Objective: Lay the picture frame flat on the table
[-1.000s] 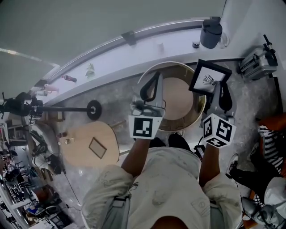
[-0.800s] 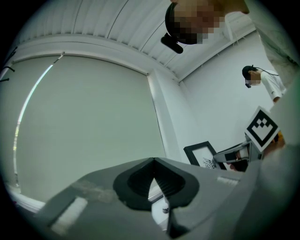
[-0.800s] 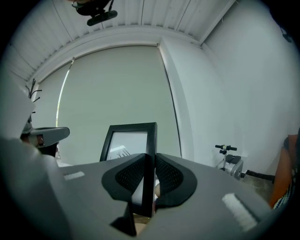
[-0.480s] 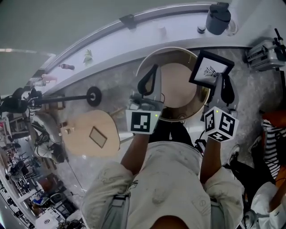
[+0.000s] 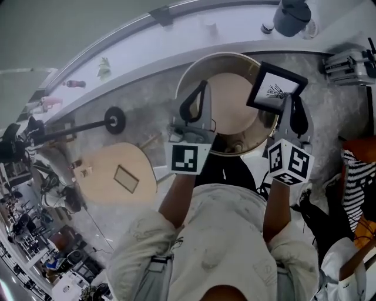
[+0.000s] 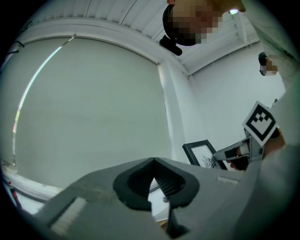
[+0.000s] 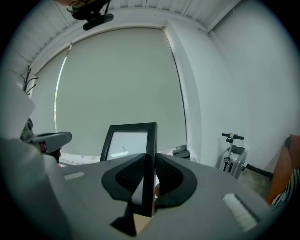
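Observation:
A black picture frame (image 5: 276, 88) with a white mat and a small dark drawing stands upright over the right side of the round wooden table (image 5: 232, 97). My right gripper (image 5: 292, 104) is shut on the frame's lower right edge. In the right gripper view that edge (image 7: 149, 154) runs up between the two pads. My left gripper (image 5: 200, 94) hovers over the table's left side. Its tips (image 6: 153, 162) meet with nothing between them. From the left gripper view, the frame (image 6: 202, 153) shows at the right, beside the right gripper (image 6: 236, 153).
A dark jug (image 5: 292, 14) stands on the white window ledge behind the table. A second, oval wooden top (image 5: 114, 173) lies lower left, and a weight on a bar (image 5: 111, 119) above it. A metal machine (image 5: 349, 63) sits at far right. Someone in striped clothing (image 5: 357, 188) is at the right.
Both grippers have come down together toward the round table. The frame is still upright in the right gripper's hold, and the left gripper stays empty.

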The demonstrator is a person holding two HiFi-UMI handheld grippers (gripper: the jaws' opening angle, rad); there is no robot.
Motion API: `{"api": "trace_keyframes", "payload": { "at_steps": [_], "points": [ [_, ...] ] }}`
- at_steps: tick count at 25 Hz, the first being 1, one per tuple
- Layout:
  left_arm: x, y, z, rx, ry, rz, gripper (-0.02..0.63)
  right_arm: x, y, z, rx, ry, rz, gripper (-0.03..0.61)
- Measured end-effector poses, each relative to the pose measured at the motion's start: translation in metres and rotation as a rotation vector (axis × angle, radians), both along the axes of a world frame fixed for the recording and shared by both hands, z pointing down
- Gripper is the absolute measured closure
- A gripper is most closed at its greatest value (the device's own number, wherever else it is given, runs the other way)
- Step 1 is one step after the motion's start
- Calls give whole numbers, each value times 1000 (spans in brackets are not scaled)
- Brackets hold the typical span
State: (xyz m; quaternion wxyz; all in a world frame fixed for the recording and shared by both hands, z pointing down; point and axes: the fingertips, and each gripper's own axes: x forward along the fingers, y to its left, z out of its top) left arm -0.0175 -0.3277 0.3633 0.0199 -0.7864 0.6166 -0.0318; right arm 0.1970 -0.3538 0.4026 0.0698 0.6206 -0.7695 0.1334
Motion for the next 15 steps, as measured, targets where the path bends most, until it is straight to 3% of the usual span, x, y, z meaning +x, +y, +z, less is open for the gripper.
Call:
{"api": "trace_keyframes", "payload": {
  "at_steps": [9, 15],
  "points": [
    [-75, -13, 36, -34, 29, -43, 611, -83, -26, 33, -65, 55, -70, 509],
    [-95, -11, 52, -1, 119, -49, 611, -117, -30, 61, -122, 65, -118, 509]
  ]
}}
